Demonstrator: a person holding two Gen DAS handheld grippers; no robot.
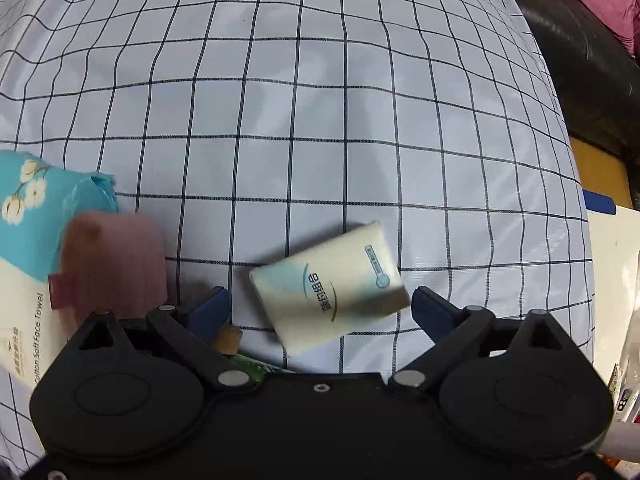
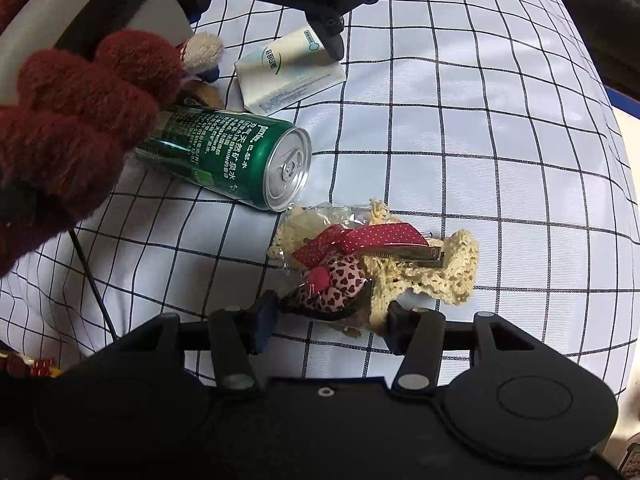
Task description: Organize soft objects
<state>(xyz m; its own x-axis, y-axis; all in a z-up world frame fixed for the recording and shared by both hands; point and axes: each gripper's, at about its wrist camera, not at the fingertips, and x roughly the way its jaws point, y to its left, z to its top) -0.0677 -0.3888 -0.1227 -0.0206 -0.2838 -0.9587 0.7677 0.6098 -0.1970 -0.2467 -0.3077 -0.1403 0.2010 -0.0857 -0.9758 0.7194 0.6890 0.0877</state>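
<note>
A small white tissue pack lies askew on the checked cloth, between the blue fingertips of my left gripper, which stands wide open around it. In the right wrist view the same tissue pack shows at the top, with one of the left gripper's fingers at its right edge. My right gripper is shut on a clear packet of hair clip: cream lace, a red dotted ribbon, a metal clip and a pink heart-print puff. Both pads touch it.
A green drink can lies on its side near the hair clip packet. A hand in a dark red fuzzy glove holds the left tool. A teal and white face towel pack and a blurred pink cloth sit at the left. Black sofa behind.
</note>
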